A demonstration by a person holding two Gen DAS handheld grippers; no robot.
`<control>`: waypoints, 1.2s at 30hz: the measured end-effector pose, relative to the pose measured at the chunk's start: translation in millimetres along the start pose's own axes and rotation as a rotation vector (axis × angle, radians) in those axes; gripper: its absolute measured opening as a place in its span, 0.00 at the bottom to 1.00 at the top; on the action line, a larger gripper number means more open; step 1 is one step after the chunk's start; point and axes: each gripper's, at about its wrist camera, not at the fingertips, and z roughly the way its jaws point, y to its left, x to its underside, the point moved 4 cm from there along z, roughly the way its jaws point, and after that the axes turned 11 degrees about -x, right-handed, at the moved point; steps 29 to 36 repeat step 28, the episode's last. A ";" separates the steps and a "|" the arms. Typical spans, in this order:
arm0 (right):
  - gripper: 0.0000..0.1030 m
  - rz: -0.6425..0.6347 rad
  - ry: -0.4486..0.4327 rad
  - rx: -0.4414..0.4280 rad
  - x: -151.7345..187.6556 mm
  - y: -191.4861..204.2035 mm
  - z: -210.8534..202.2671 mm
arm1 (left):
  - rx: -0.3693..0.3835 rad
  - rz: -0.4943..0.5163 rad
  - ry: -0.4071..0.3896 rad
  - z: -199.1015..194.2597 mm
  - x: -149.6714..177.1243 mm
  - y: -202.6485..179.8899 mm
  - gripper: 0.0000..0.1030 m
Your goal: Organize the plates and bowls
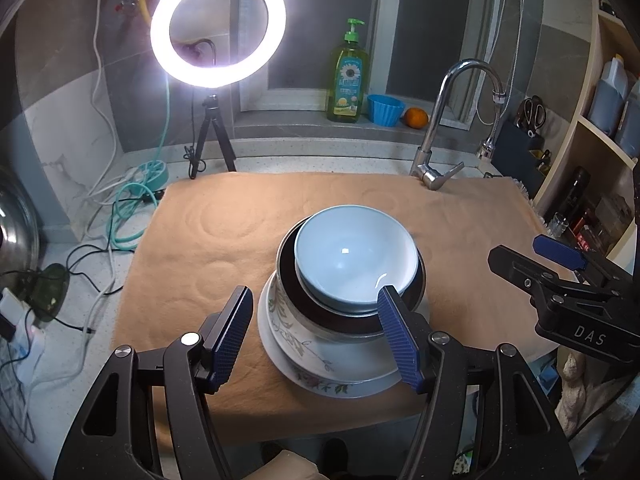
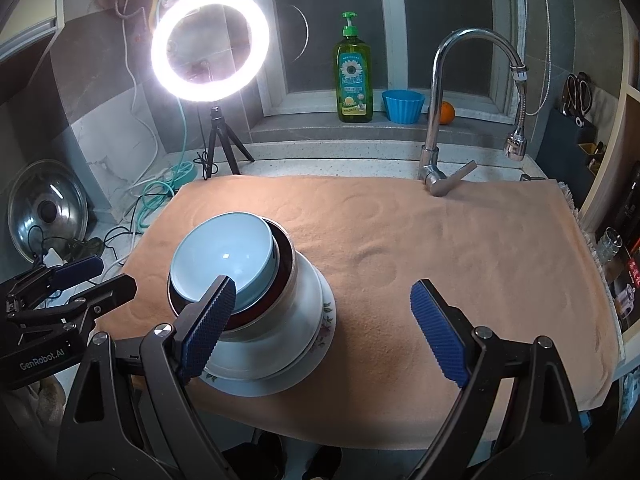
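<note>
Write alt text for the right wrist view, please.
A light blue bowl sits nested in a dark-rimmed bowl atop floral plates on an orange towel. The right gripper hangs over them with jaws open and empty; a ring light glows behind.

Floral plate [image 1: 304, 350]: its centre is covered by the bowls stacked on it; only the rim shows.
Dark bowl [image 1: 288, 280]: its inside is hidden by the light blue bowl [image 1: 352, 252].
Pot lid [image 1: 18, 216]: cut off at the left edge of the left wrist view.
Bottle label [image 2: 353, 80]: print too small to read.
Shelf items [image 1: 608, 92]: blurred at the right edge.
</note>
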 end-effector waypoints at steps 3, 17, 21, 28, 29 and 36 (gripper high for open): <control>0.89 0.002 0.000 0.000 0.1 -0.2 0.1 | -0.002 0.002 0.000 0.9 0.0 0.2 0.63; 0.89 0.004 0.006 0.000 -0.3 -1.0 4.0 | -0.003 0.005 0.000 6.4 -2.9 1.8 0.63; 0.89 0.003 0.008 0.001 0.1 -1.5 6.5 | -0.006 -0.003 0.006 8.5 -3.8 3.2 0.63; 0.89 0.005 0.024 0.005 -1.4 -3.8 18.0 | 0.002 0.013 0.000 12.3 -7.1 0.4 0.63; 0.89 0.005 0.024 0.005 -1.4 -3.8 18.0 | 0.002 0.013 0.000 12.3 -7.1 0.4 0.63; 0.89 0.005 0.024 0.005 -1.4 -3.8 18.0 | 0.002 0.013 0.000 12.3 -7.1 0.4 0.63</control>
